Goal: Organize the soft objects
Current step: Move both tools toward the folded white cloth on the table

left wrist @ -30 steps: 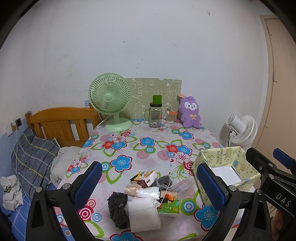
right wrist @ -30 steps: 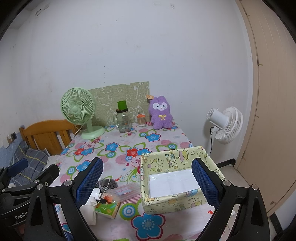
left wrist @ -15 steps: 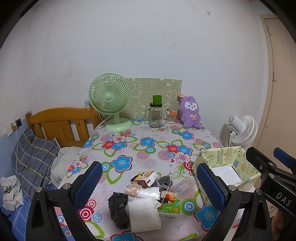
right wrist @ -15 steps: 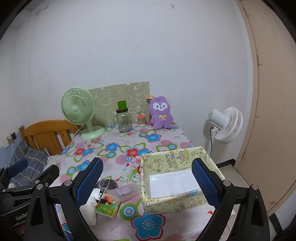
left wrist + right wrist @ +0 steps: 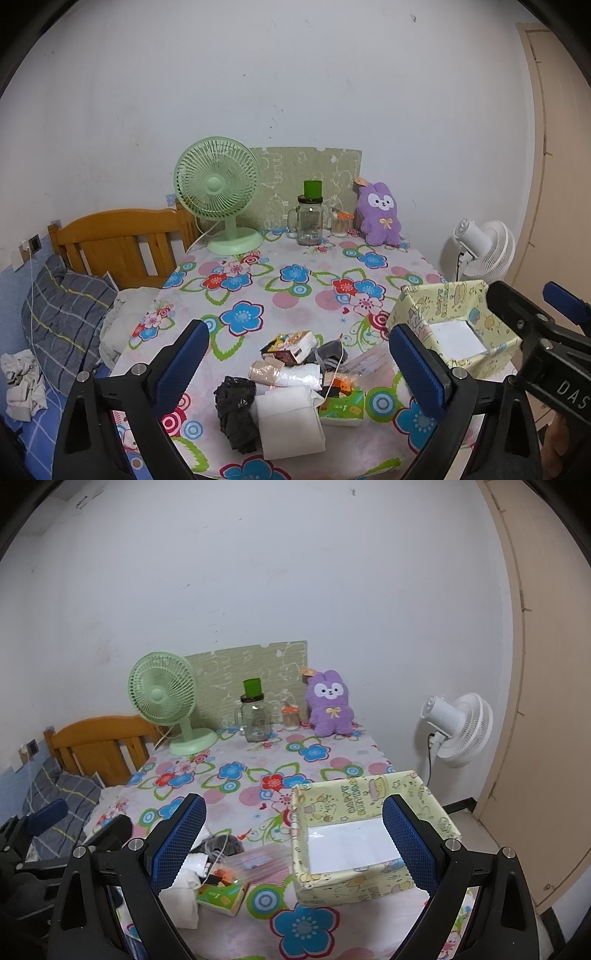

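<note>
Soft, even indoor light, faint shadows, sharp focus, strong fisheye bending and black vignette at corners

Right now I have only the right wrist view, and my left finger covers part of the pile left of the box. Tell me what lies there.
Observer: A black cloth bundle lies at the pile's near left corner; your view hides it completely.
Operator: Say what is beside it.
Observer: A folded white cloth lies against its right side, flat and in full view from the left wrist.
Operator: Now name what lies behind those two.
Observer: A beige roll in clear wrap lies just behind them, and a colourful packet lies farther back.
</note>
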